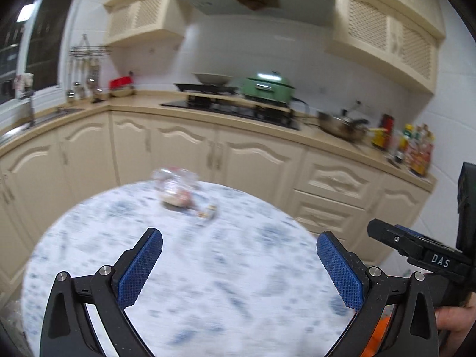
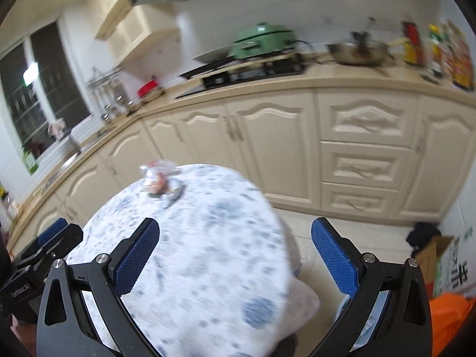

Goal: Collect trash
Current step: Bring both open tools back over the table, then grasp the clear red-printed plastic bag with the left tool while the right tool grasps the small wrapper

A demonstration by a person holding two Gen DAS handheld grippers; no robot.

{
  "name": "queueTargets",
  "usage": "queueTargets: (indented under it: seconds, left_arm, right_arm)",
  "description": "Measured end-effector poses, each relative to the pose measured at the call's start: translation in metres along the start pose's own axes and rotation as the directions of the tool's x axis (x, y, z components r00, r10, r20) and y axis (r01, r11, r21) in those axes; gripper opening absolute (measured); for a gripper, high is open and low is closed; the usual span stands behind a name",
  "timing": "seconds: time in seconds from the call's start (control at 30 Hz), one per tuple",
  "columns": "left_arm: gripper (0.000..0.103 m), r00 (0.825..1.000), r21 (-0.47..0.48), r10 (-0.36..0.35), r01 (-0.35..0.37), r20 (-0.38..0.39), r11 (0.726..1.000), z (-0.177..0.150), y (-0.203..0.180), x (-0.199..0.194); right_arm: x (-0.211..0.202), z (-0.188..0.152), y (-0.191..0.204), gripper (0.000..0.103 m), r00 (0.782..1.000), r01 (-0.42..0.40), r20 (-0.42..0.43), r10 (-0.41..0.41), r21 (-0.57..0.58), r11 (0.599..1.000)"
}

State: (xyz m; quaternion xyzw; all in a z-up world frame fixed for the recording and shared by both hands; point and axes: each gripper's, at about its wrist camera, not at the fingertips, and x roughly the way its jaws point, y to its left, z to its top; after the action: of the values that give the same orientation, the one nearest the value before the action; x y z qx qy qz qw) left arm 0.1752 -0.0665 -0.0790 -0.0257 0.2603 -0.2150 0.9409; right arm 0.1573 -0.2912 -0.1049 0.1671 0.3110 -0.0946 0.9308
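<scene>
Both the left claw (image 1: 239, 263) and right claw (image 2: 235, 251) stand apart, empty. The crumpled clear plastic wrapper trash (image 1: 177, 189) lies at 12 o'clock on the round blue-speckled white surface (image 1: 89, 238). Risk: a hasty approach pushes the light wrapper off the far edge.

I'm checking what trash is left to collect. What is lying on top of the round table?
On the round table, near its far edge, lies a crumpled clear plastic wrapper with a small scrap beside it. Blur hides what the wrapper holds, and the cloth covers anything underneath.
</scene>
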Motion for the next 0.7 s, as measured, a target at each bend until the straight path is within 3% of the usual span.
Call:
queueTargets:
  seconds: [0.13, 0.33, 0.57, 0.7]
  left_arm:
    - [0.102, 0.998, -0.018, 0.061, -0.061, -0.004, 0.998, 0.005, 0.023, -0.008]
    - [0.102, 0.991, -0.007, 0.130, -0.130, -0.040, 0.991, 0.033, 0.036, 0.020]
    - [0.102, 0.972, 0.009, 0.200, -0.201, -0.127, 0.980, 0.077, 0.061, 0.109]
    - [0.102, 0.961, -0.001, 0.199, -0.203, -0.191, 0.979, 0.096, 0.087, 0.166]
  right_arm:
    - [0.023, 0.006, 0.034, 0.103, 0.999, -0.018, -0.029, 0.016, -0.055, 0.998]
    - [0.078, 0.019, 0.075, 0.103, 0.995, -0.017, -0.104, 0.006, -0.104, 0.994]
    - [0.181, 0.027, 0.100, 0.103, 0.971, -0.006, -0.237, -0.031, -0.152, 0.988]
    - [0.233, 0.021, 0.108, 0.095, 0.950, -0.024, -0.310, -0.027, -0.158, 0.987]
